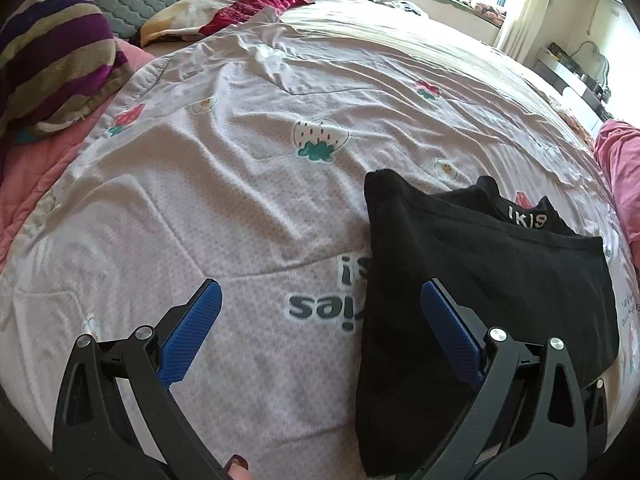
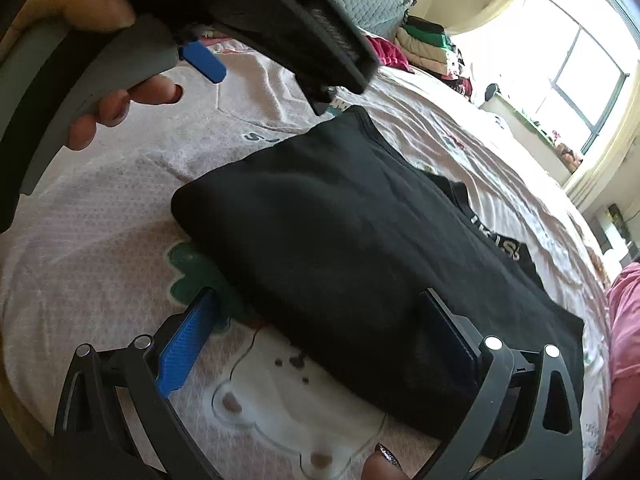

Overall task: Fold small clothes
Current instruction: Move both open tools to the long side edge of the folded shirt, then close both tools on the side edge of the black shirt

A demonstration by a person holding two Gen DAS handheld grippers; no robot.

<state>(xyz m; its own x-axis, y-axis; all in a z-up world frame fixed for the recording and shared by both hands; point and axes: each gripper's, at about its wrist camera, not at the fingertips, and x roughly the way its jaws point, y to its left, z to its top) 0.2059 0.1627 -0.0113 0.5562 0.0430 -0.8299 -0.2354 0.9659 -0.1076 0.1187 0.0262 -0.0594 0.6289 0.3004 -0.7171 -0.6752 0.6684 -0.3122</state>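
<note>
A small black garment [image 1: 480,264] lies folded on the white printed bed cover, its waistband with white letters [image 1: 526,221] at the far edge. My left gripper [image 1: 320,308] hovers open over the garment's left edge, with its right finger above the black cloth and its left finger above the cover. In the right wrist view the same black garment [image 2: 340,240] fills the middle. My right gripper [image 2: 318,328] stands open over its near edge, nothing between the fingers. The other gripper's body and a hand [image 2: 120,100] on it hang at the upper left of that view.
The bed cover [image 1: 240,184] carries strawberry prints and grey lettering. A striped pillow [image 1: 52,60] and a red cloth [image 1: 256,8] lie at the head. Pink fabric [image 1: 620,168] lies at the right edge. Stacked clothes [image 2: 428,46] and a window sit beyond.
</note>
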